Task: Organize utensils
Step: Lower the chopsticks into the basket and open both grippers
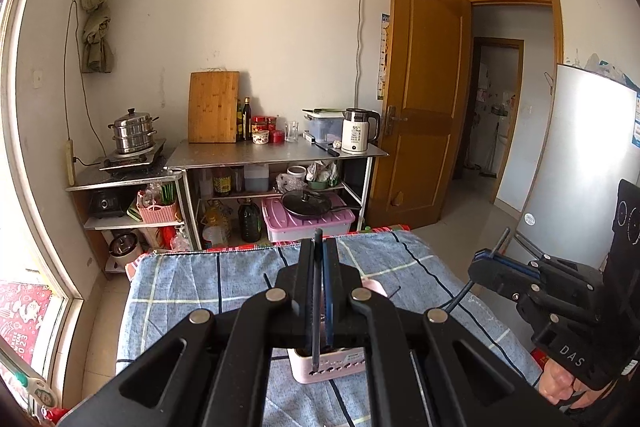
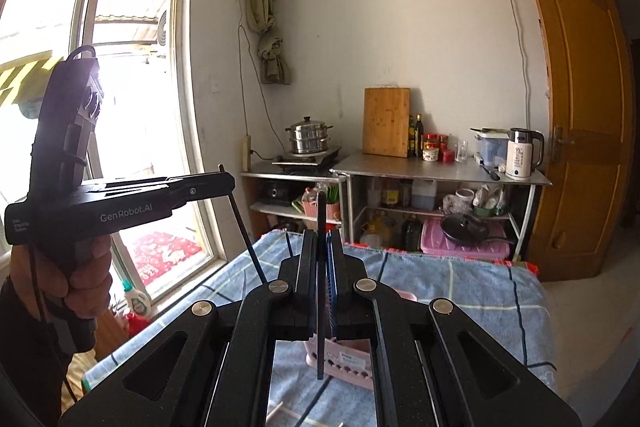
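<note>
In the left wrist view, a black chopstick [image 1: 317, 291] is held clenched, upright, in the left tool [image 1: 319, 247], its lower tip just above or at the pink holder [image 1: 320, 367] on the blue checked cloth [image 1: 192, 291], while the right tool [image 1: 486, 259] is seen at the right, clamped on a second dark stick [image 1: 468, 287]. In the right wrist view, that second chopstick [image 2: 320, 287] is gripped upright in the right tool [image 2: 323, 247] over the same pink holder [image 2: 348, 367], and the left tool [image 2: 230, 183] is seen beside the window with its stick [image 2: 244, 227] slanting down. Each stick is best kept vertical and lowered slowly into the holder's opening, one tool at a time, so that the light holder is not tipped and the sticks are not crossed.
</note>
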Motion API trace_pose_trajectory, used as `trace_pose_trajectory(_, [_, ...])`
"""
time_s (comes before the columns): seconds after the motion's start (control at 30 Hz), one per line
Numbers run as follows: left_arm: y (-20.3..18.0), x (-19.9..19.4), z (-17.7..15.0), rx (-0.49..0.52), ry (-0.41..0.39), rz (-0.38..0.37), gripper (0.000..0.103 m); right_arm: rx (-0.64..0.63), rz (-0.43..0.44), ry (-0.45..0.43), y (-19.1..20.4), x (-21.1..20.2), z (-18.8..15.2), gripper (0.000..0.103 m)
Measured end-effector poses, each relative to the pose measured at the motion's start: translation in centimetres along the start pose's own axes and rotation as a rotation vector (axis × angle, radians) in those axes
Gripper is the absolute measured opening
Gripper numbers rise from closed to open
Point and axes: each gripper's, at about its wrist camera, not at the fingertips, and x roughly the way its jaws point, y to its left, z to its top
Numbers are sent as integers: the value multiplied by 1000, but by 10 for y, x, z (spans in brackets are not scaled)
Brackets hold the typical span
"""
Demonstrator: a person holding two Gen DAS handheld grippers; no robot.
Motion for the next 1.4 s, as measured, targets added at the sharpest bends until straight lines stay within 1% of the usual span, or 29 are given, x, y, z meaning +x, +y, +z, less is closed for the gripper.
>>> trace_pose_trajectory(0.17, [6, 15, 10, -4, -14, 9, 4, 11, -8, -37, -2, 15, 14, 4])
trace_pose_trajectory(0.23, [9, 23, 10, -15, -8, 2, 4, 14, -17, -47, -4, 23, 18, 4])
trace_pose_trajectory(0.3, [11, 31, 9, -7, -11, 12, 4, 23, -23, -54, -7, 31, 20, 4])
trace_pose_trajectory(0.43, [18, 48, 1, -24, 8, -3, 4, 38, -43, -52, -14, 50, 18, 4])
trace_pose_trajectory(0.57, [23, 64, -11, -33, 40, -11, 4, 58, -51, -13, -22, 70, 6, 5])
trace_pose_trajectory(0.77, [29, 84, -30, -46, 100, -17, 4, 75, -58, 75, -32, 93, -16, 5])
trace_pose_trajectory(1.0, [29, 102, -54, -39, 183, -22, 5, 59, -57, 198, -33, 112, -41, 5])
trace_pose_trajectory(1.13, [30, 99, -59, -51, 177, -30, 5, 48, -53, 218, -32, 110, -44, 5])
trace_pose_trajectory(1.17, [30, 97, -59, -54, 174, -28, 5, 44, -58, 218, -31, 107, -43, 6])
trace_pose_trajectory(1.23, [31, 92, -58, -51, 158, -20, 6, 43, -65, 208, -31, 103, -41, 10])
trace_pose_trajectory(1.37, [34, 80, -57, -63, 130, -11, 20, 49, -77, 178, -33, 88, -35, 12])
trace_pose_trajectory(1.4, [35, 75, -57, -65, 120, -7, 22, 51, -78, 171, -33, 83, -34, 13])
